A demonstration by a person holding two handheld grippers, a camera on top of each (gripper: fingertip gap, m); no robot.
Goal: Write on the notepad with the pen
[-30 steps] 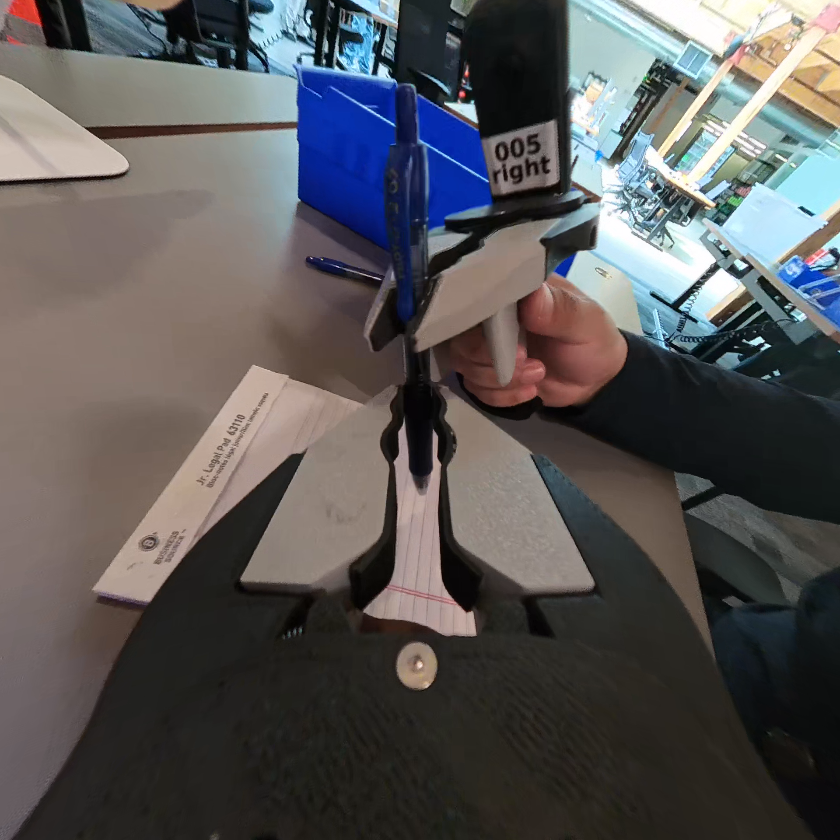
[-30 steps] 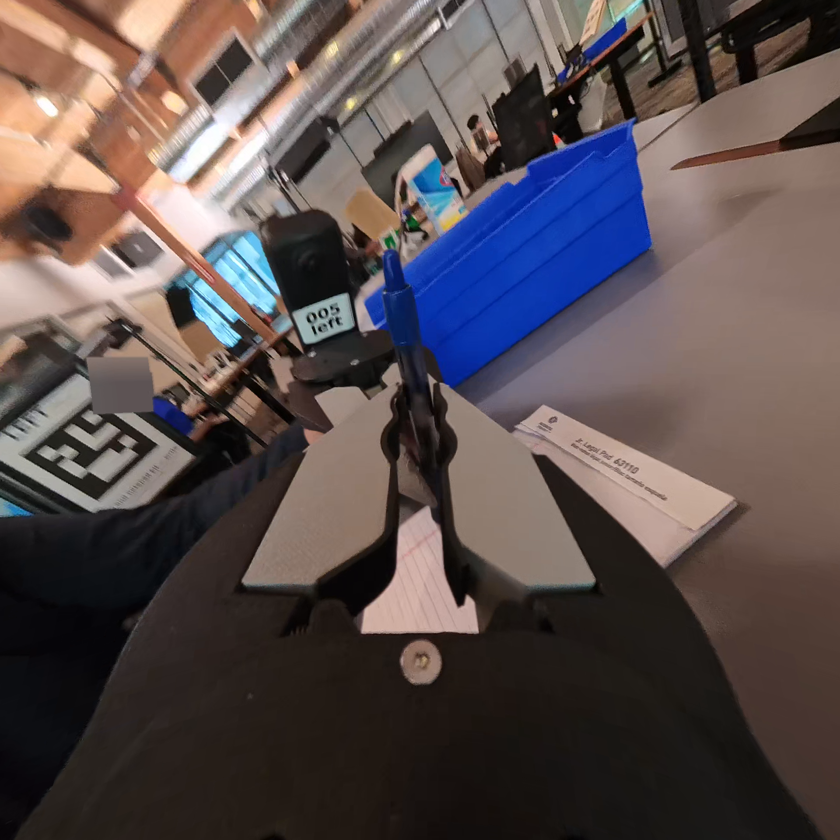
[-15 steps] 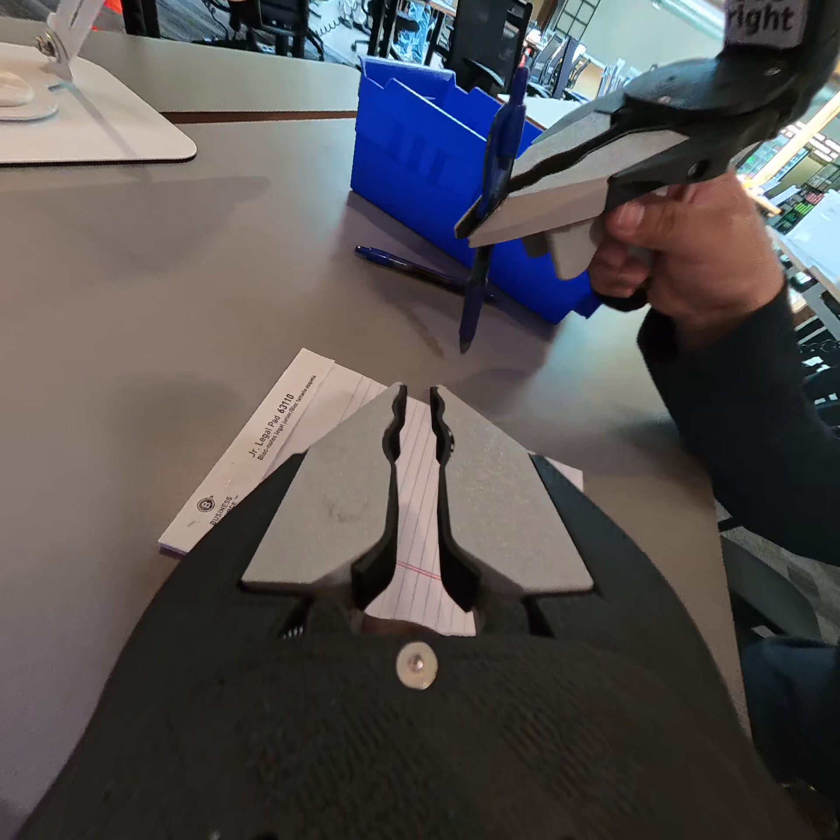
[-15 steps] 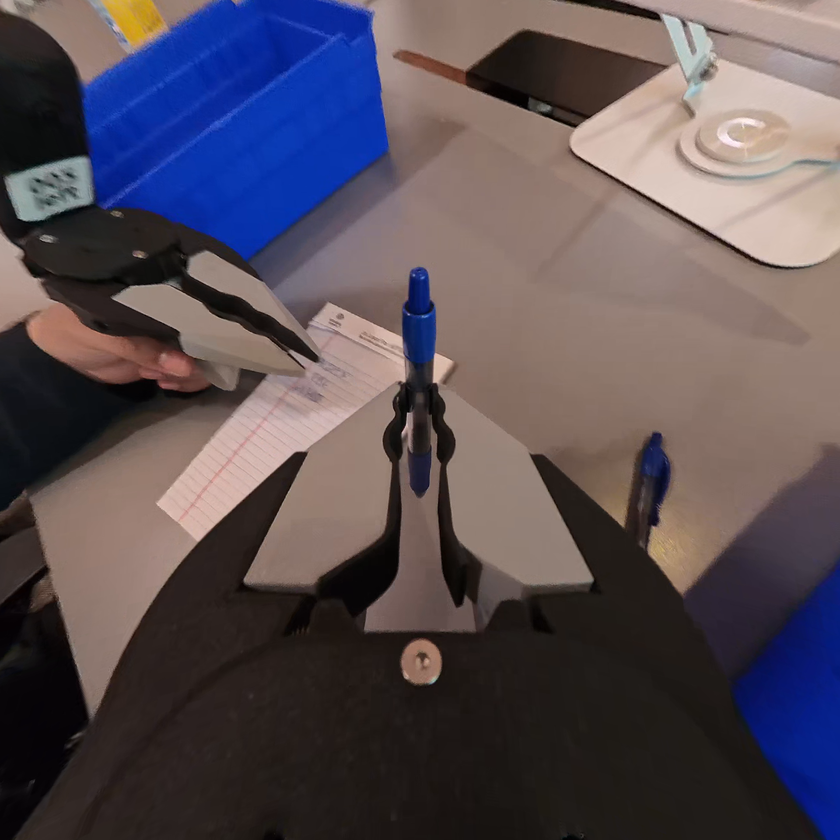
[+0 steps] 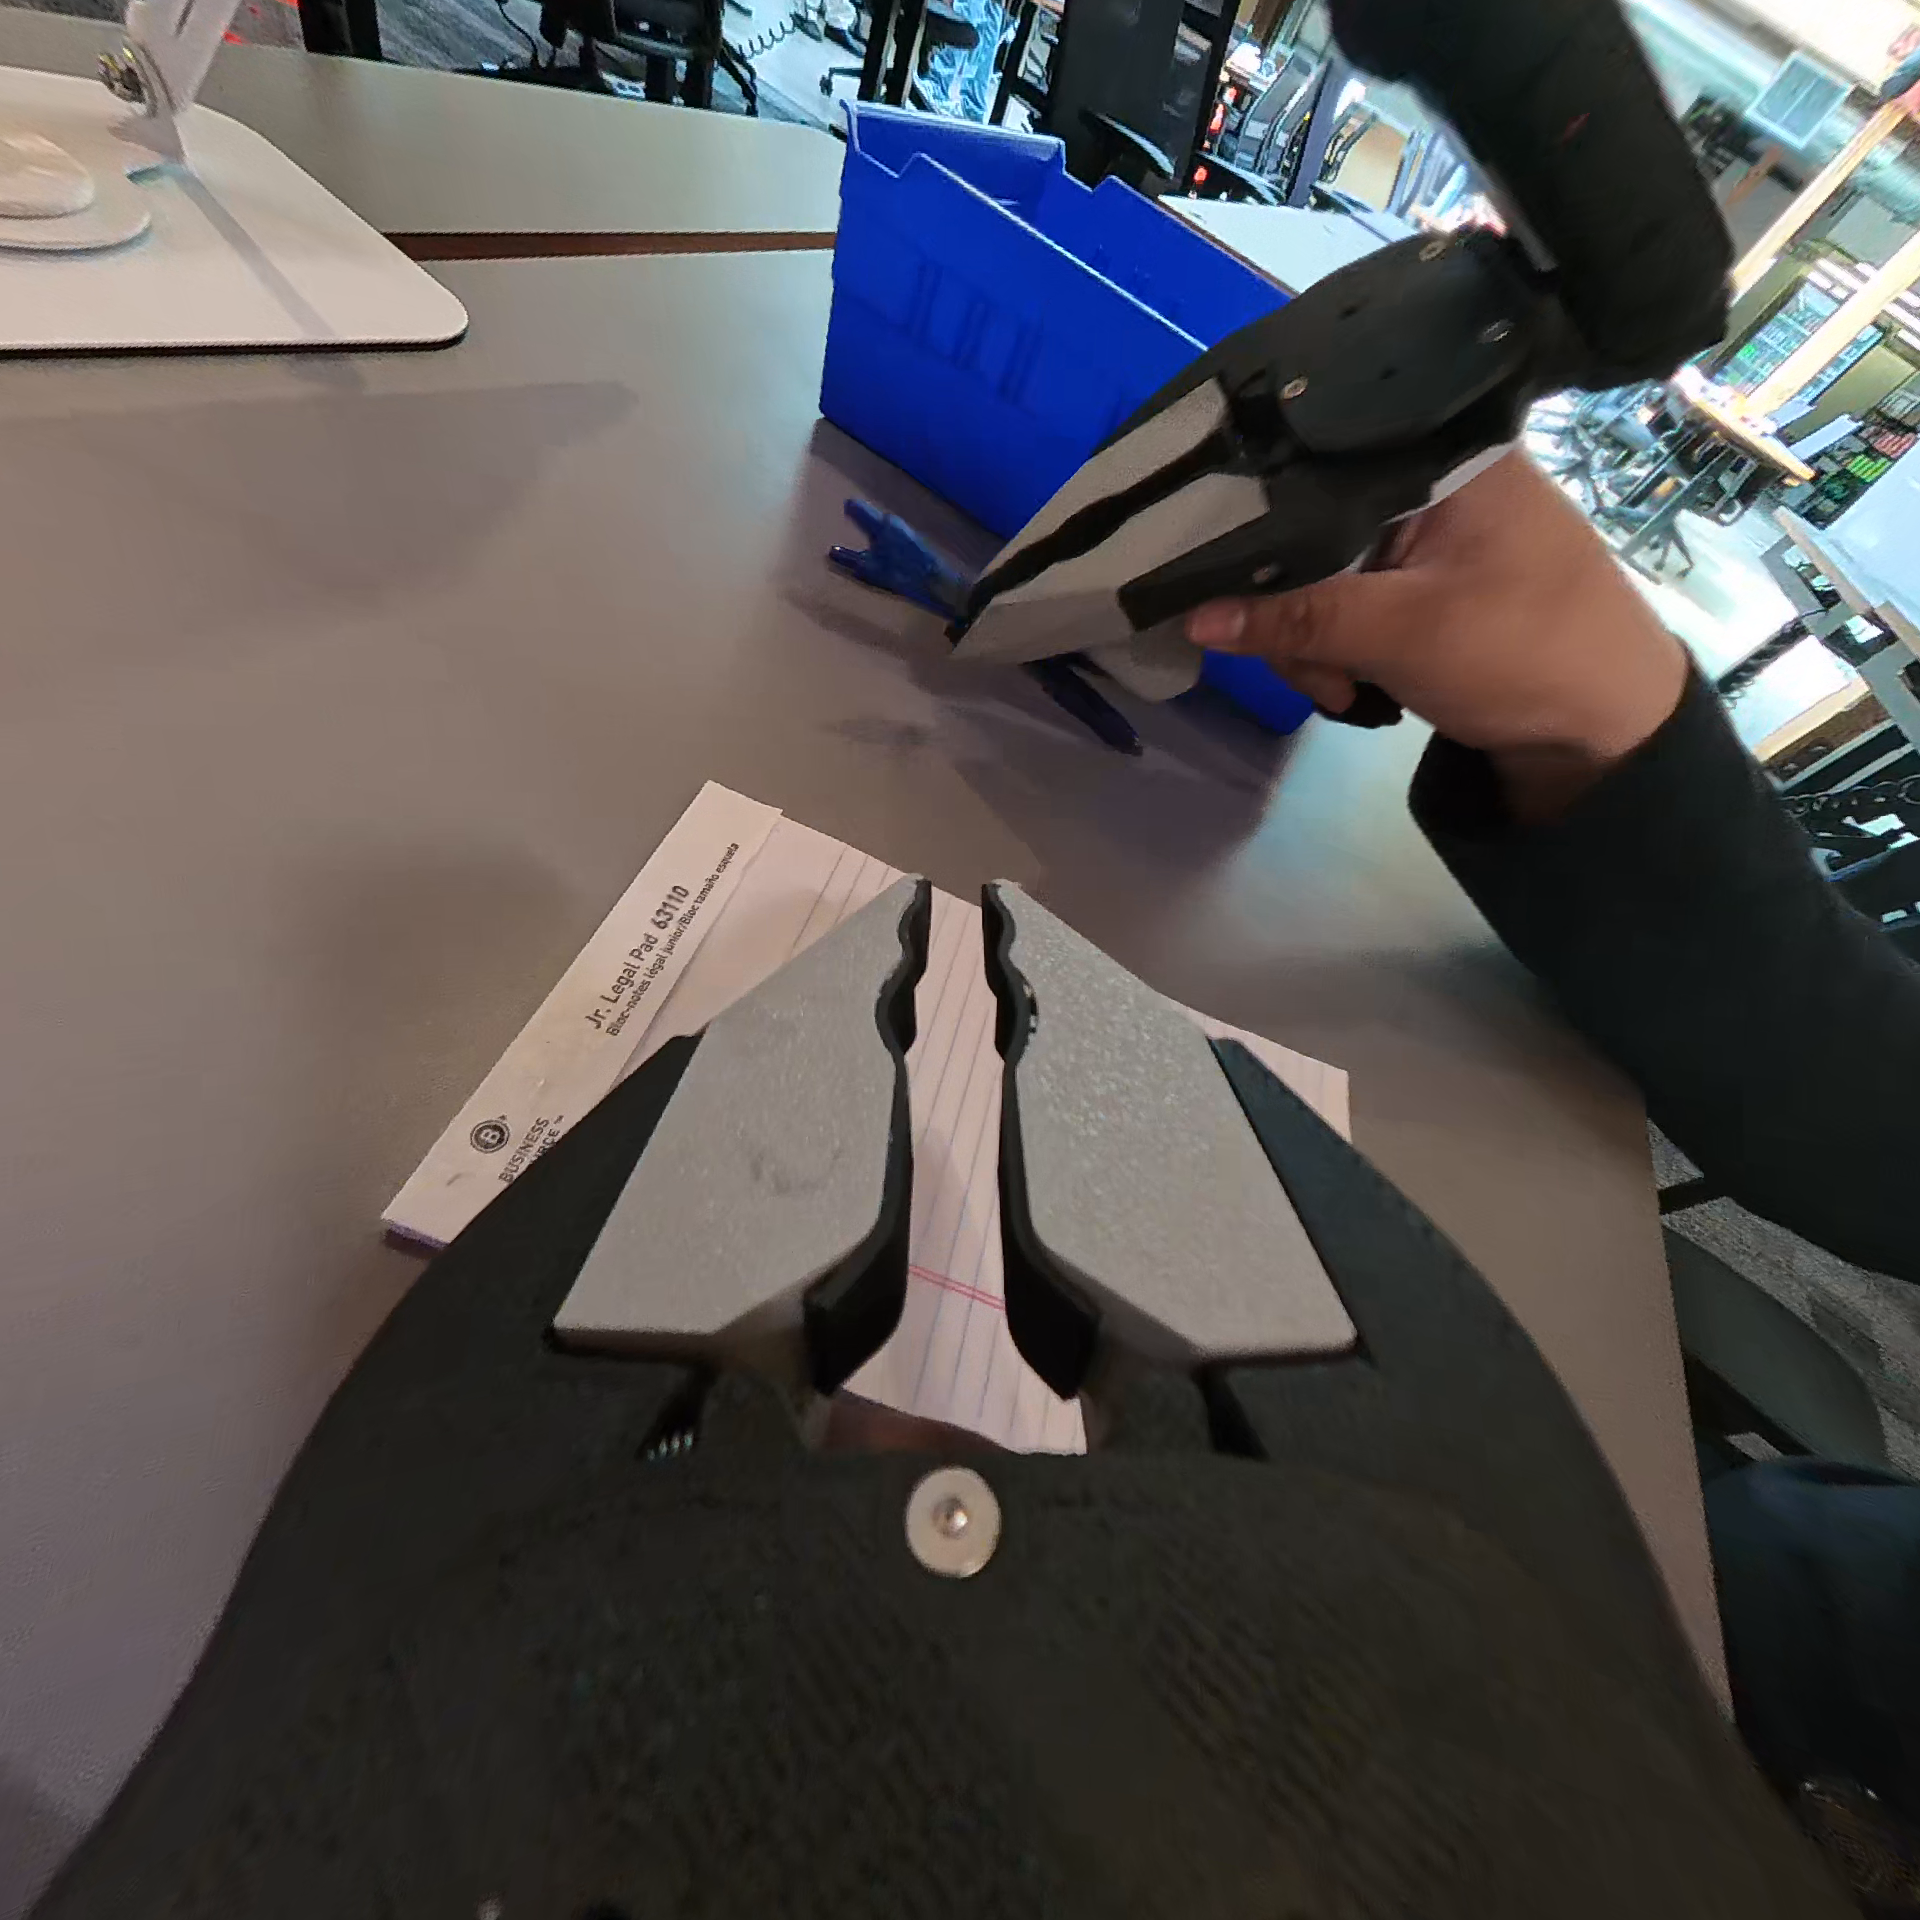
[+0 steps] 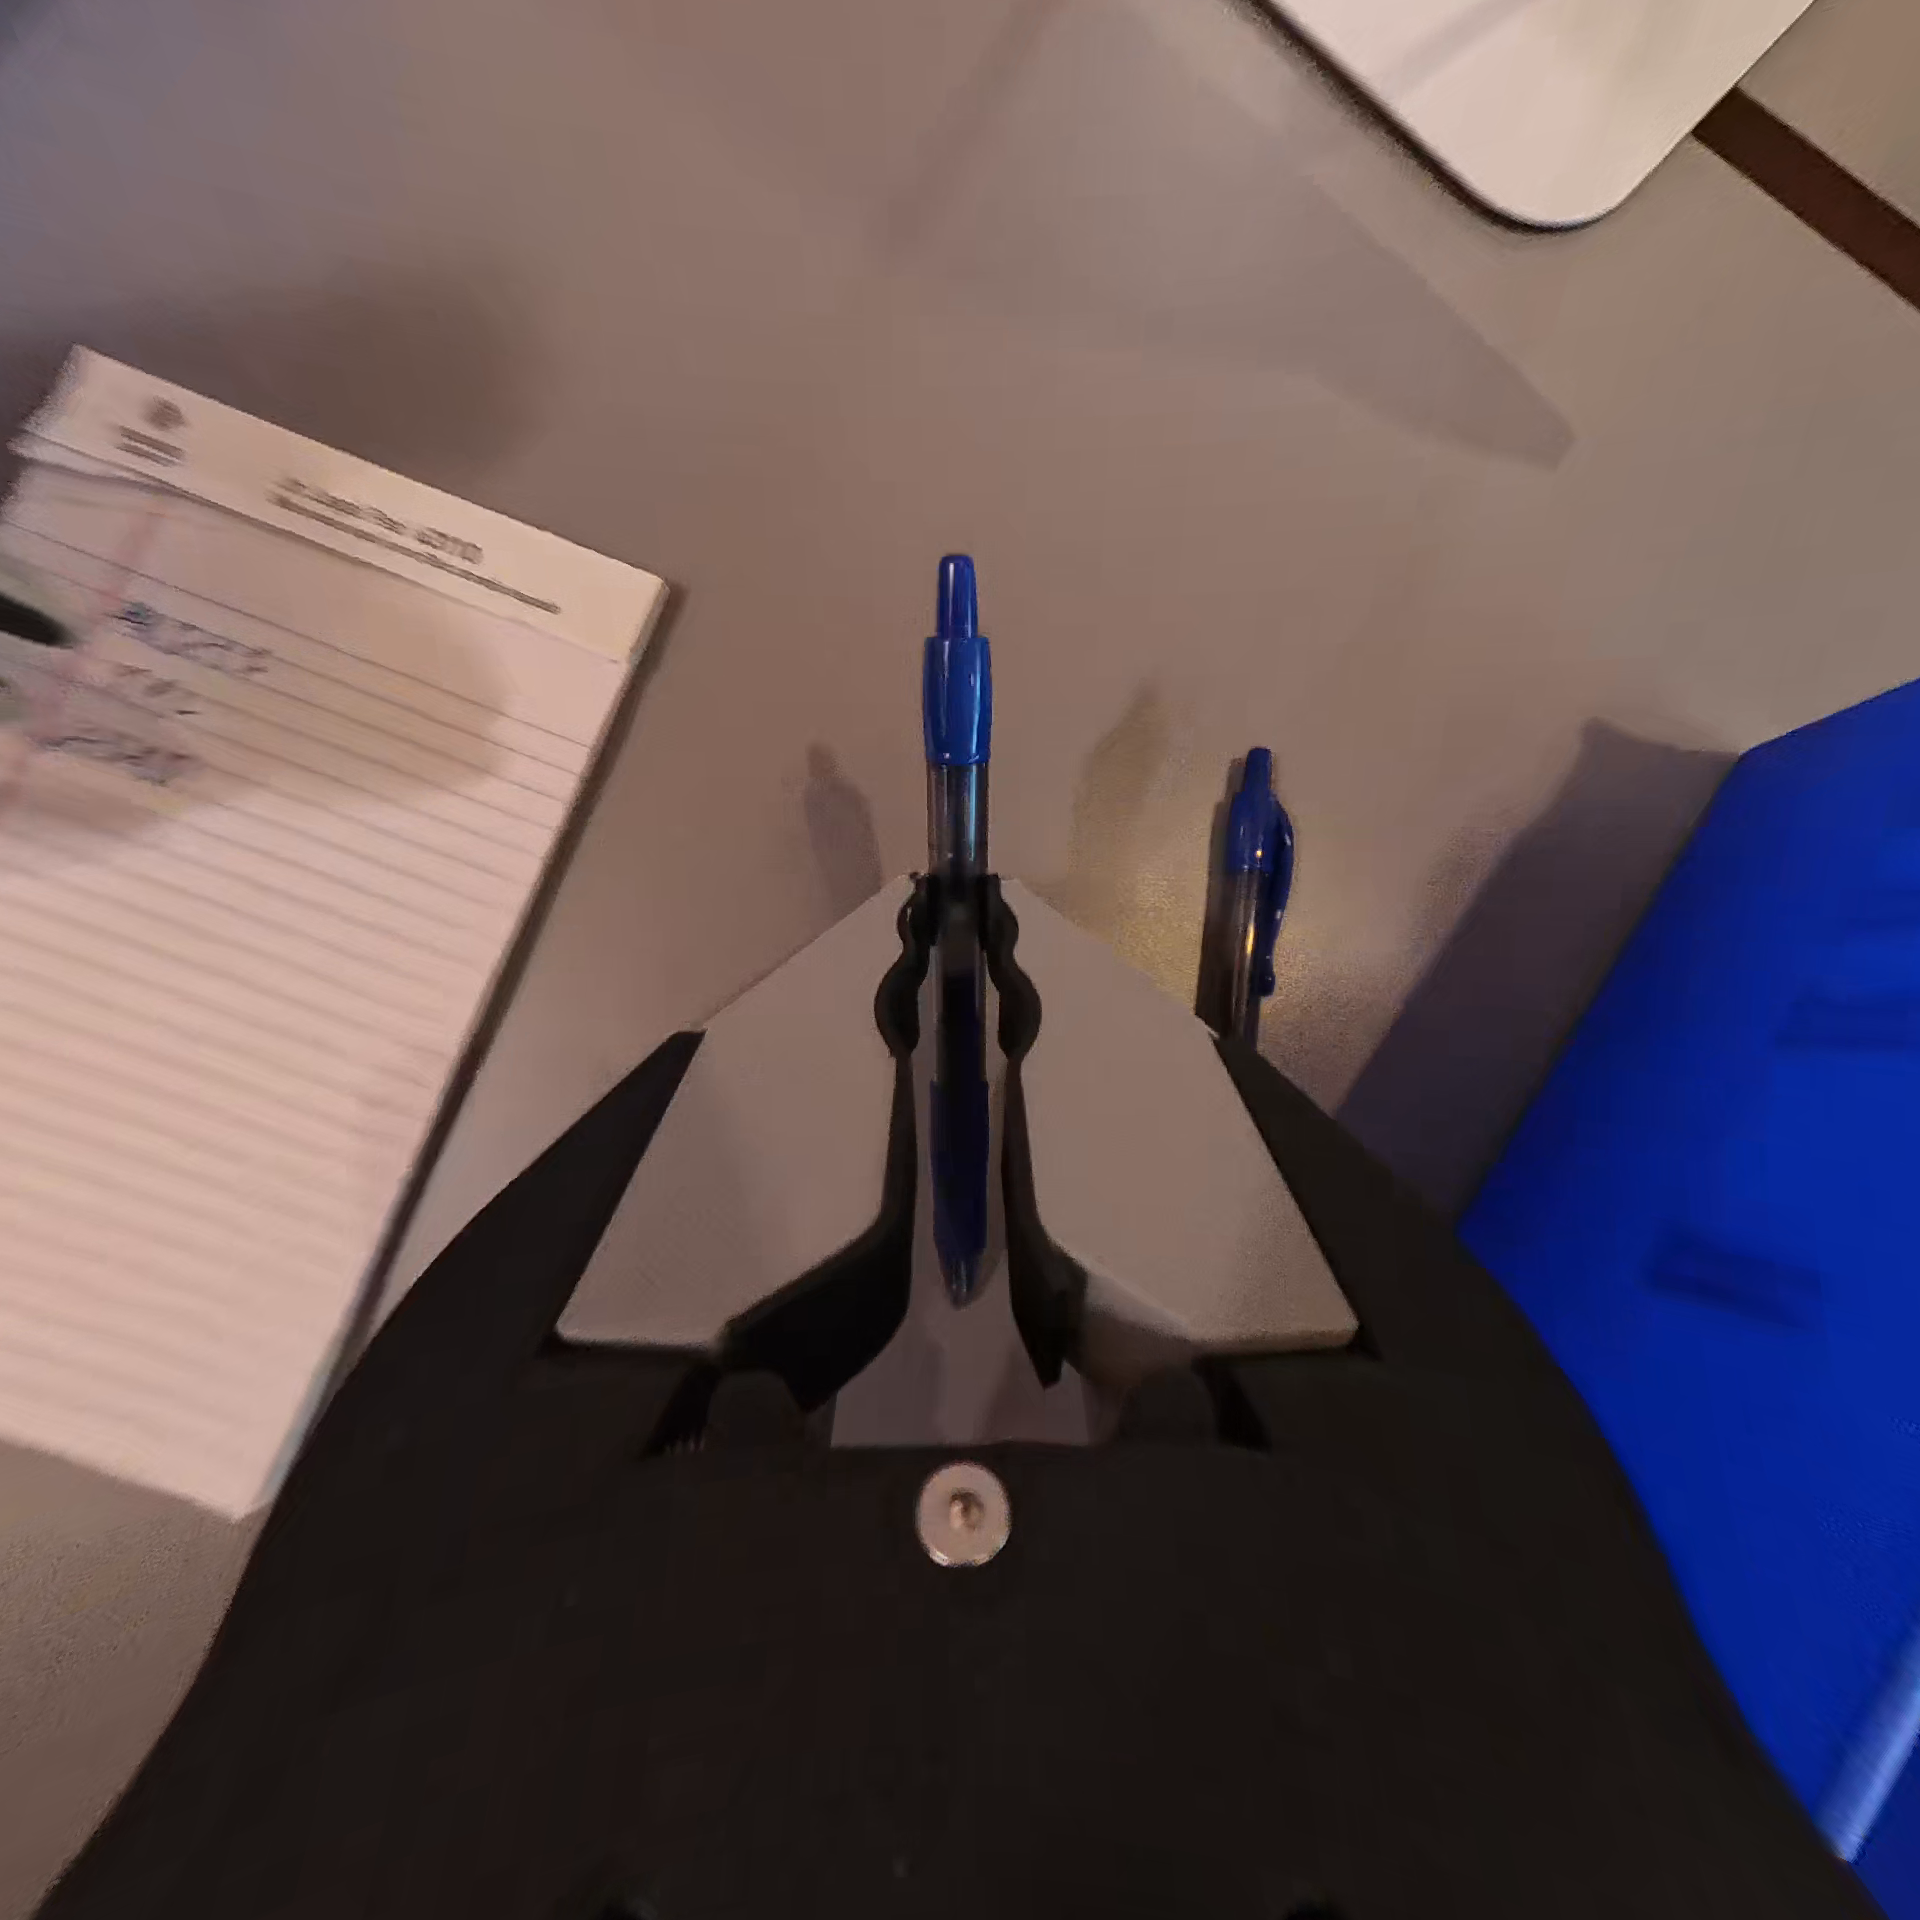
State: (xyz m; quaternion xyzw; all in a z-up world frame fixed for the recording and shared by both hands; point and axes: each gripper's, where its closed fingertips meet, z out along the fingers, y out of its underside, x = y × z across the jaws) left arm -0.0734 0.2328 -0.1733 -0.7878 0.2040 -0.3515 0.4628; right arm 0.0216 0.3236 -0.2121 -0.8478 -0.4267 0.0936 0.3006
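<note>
The white lined notepad (image 5: 675,966) lies on the grey table, with blue writing on its top lines in the right wrist view (image 6: 187,665). My left gripper (image 5: 954,899) hovers over the pad, its jaws nearly together with a thin gap, holding nothing. My right gripper (image 6: 956,894) is shut on a blue pen (image 6: 956,717), off the pad's right side, low over the bare table. In the left wrist view the right gripper (image 5: 966,629) points down-left in front of the blue bin, and the pen's blue ends (image 5: 1091,707) show blurred on either side of its tips.
A blue plastic bin (image 5: 987,343) stands behind the pad; it is at the right in the right wrist view (image 6: 1714,1143). A second blue pen (image 6: 1252,883) lies beside the bin. A white base plate (image 5: 208,260) sits far left. The table edge runs along the right. One gripper's finger ends stand about 15 cm off the other's. The white base plate (image 5: 208,260) sits 30 cm or so from the ends of my right fingers.
My right gripper has carried the pen off the notepad toward the blue bin and down near the table, turning it from upright to nearly flat. My left gripper stays over the pad.
</note>
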